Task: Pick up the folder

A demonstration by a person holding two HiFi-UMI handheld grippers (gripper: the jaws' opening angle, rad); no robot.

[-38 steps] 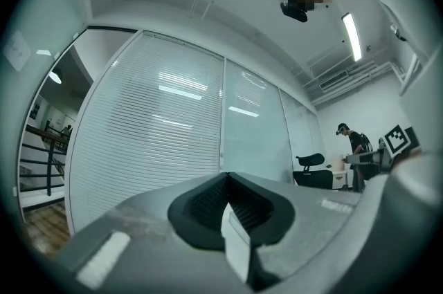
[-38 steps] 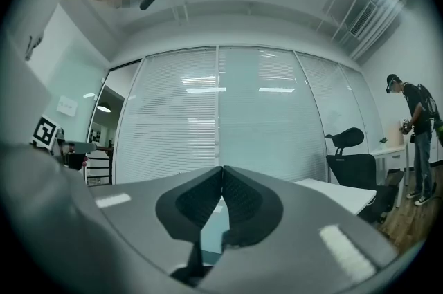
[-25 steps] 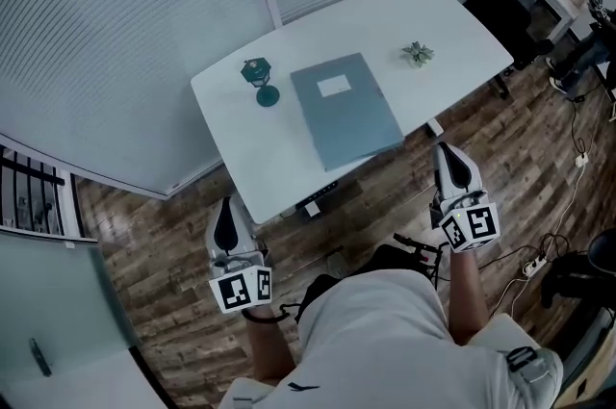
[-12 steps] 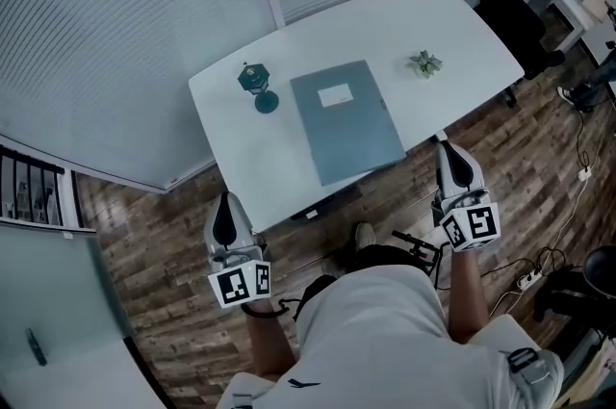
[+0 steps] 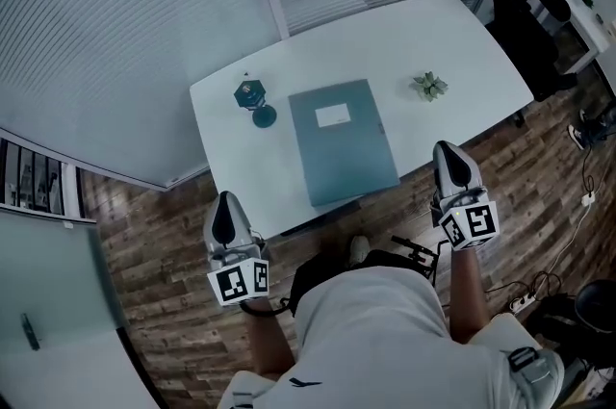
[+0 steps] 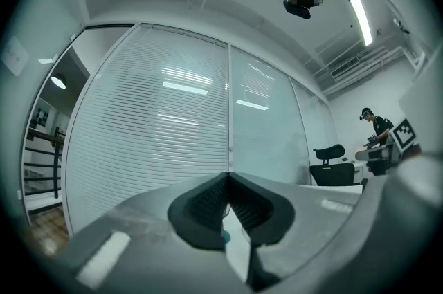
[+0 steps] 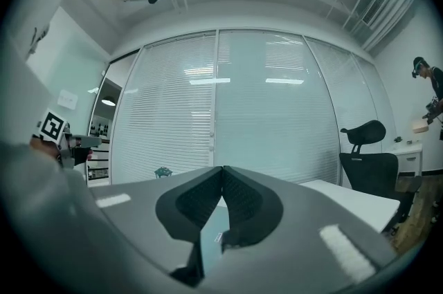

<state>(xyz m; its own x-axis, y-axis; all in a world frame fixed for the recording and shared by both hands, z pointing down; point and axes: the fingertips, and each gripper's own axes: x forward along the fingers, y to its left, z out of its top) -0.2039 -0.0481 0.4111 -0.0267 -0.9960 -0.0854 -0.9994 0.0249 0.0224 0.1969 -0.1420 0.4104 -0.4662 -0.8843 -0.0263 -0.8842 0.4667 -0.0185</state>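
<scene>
A grey-blue folder (image 5: 342, 142) with a white label lies flat on the white table (image 5: 452, 32), its near end at the table's front edge. My left gripper (image 5: 223, 201) is held over the wooden floor, short of the table's near left corner, jaws shut and empty. My right gripper (image 5: 450, 150) hangs just off the front edge, to the right of the folder, also shut on nothing. In the left gripper view the left gripper's pads (image 6: 208, 201) meet; in the right gripper view the right gripper's pads (image 7: 239, 199) meet too. Both point level at the table.
A small dark green ornament (image 5: 252, 99) stands left of the folder and a small plant (image 5: 428, 87) to its right. Slatted glass walls (image 5: 144, 3) run behind the table. A black office chair (image 5: 539, 8) stands at the right. A person stands far off (image 7: 430, 95).
The table and folder have drawn nearer to both grippers as the person stepped up to them. Both pairs of jaws stayed shut.
</scene>
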